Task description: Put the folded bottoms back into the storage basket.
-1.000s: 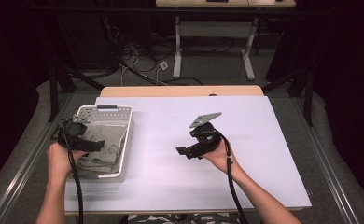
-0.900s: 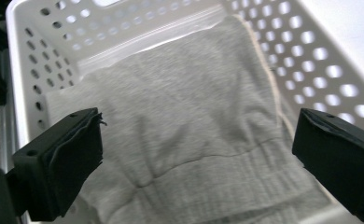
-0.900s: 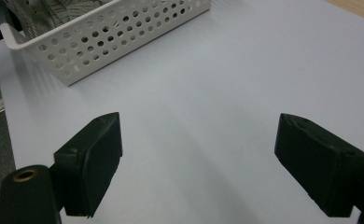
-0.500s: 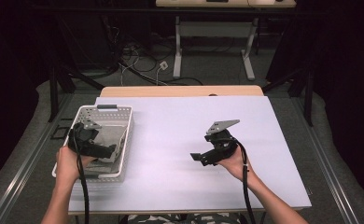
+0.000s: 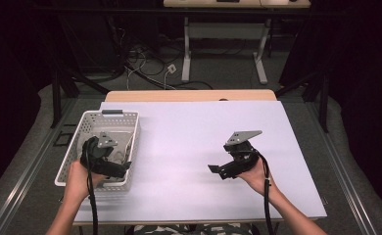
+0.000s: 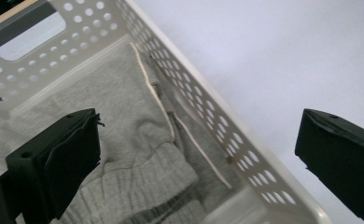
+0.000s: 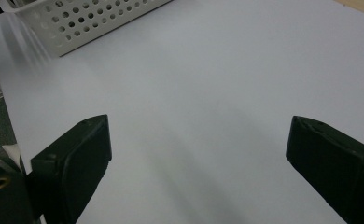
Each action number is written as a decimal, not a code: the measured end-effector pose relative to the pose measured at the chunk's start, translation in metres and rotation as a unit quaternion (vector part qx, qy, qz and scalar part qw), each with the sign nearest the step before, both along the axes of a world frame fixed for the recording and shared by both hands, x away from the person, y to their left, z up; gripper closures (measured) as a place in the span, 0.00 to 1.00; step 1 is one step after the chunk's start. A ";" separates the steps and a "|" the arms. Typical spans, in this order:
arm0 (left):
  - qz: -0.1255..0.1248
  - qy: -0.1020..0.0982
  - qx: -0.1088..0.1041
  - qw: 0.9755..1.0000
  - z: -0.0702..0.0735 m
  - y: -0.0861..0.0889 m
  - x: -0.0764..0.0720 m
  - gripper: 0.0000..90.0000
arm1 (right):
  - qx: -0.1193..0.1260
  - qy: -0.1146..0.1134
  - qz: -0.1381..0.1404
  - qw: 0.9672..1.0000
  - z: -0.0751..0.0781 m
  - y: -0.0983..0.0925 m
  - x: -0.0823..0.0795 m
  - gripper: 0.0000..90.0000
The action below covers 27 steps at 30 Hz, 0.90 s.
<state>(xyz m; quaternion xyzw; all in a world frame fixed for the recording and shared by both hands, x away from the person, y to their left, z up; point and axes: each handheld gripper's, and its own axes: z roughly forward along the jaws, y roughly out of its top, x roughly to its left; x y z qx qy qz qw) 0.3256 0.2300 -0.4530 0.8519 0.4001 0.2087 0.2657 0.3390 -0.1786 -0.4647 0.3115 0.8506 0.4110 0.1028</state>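
Both grippers pulled back toward the person, left gripper (image 6: 199,158) and right gripper (image 7: 199,163) jaws wide, soft grey ribbed garment (image 6: 138,172) in perforated plastic basket (image 6: 208,116).

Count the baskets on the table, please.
1. A white perforated basket sits at the table's left edge, holding grey clothing. The left gripper is over it, jaws open; the right gripper hovers over the bare white surface.

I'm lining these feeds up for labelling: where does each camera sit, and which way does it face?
High view: above the person's side, facing forward and down on the table; forearms and both grippers show.
Left gripper view: rides the left gripper, its open jaws straddling the basket wall, grey garment inside.
Right gripper view: rides the right gripper, open over bare table.
All share the basket.
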 end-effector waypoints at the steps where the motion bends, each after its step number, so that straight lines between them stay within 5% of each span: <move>1: -0.003 0.002 0.001 1.000 0.000 -0.002 -0.002 0.00 | 0.002 -0.001 0.001 1.000 0.000 -0.001 -0.001 0.07; 19: -0.029 0.008 0.025 0.999 0.002 -0.009 -0.031 0.00 | -0.030 -0.003 -0.009 1.000 -0.001 -0.029 -0.028 0.06; 27: -0.031 0.003 0.019 0.999 0.002 -0.008 -0.041 0.00 | -0.048 -0.007 -0.019 0.999 -0.003 -0.042 -0.039 0.05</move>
